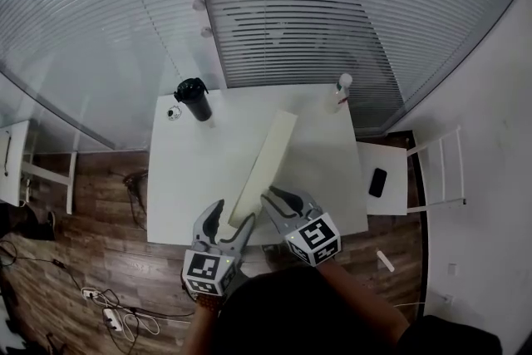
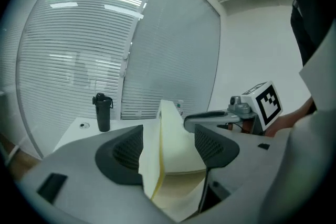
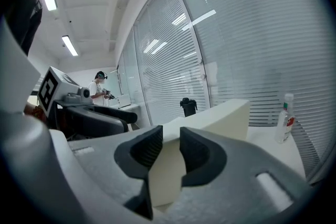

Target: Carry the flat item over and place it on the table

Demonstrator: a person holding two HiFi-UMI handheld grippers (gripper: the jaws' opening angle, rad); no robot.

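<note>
Left gripper [image 1: 233, 214] and right gripper [image 1: 278, 197] both clamp the near end of the long cream foam board [image 1: 266, 166], which stretches over the white table [image 1: 187, 179]. Lidded black tumbler [image 1: 194, 99] and clear white-capped bottle [image 1: 341, 91] stand at the back, can't tell what's inside.

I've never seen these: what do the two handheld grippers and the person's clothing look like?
Both the left gripper and right gripper have light grey bodies, dark textured pads and a white cube with black square markers. The person wears a dark top.

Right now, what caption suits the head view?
The left gripper and right gripper grip a long cream board over the white table.
</note>
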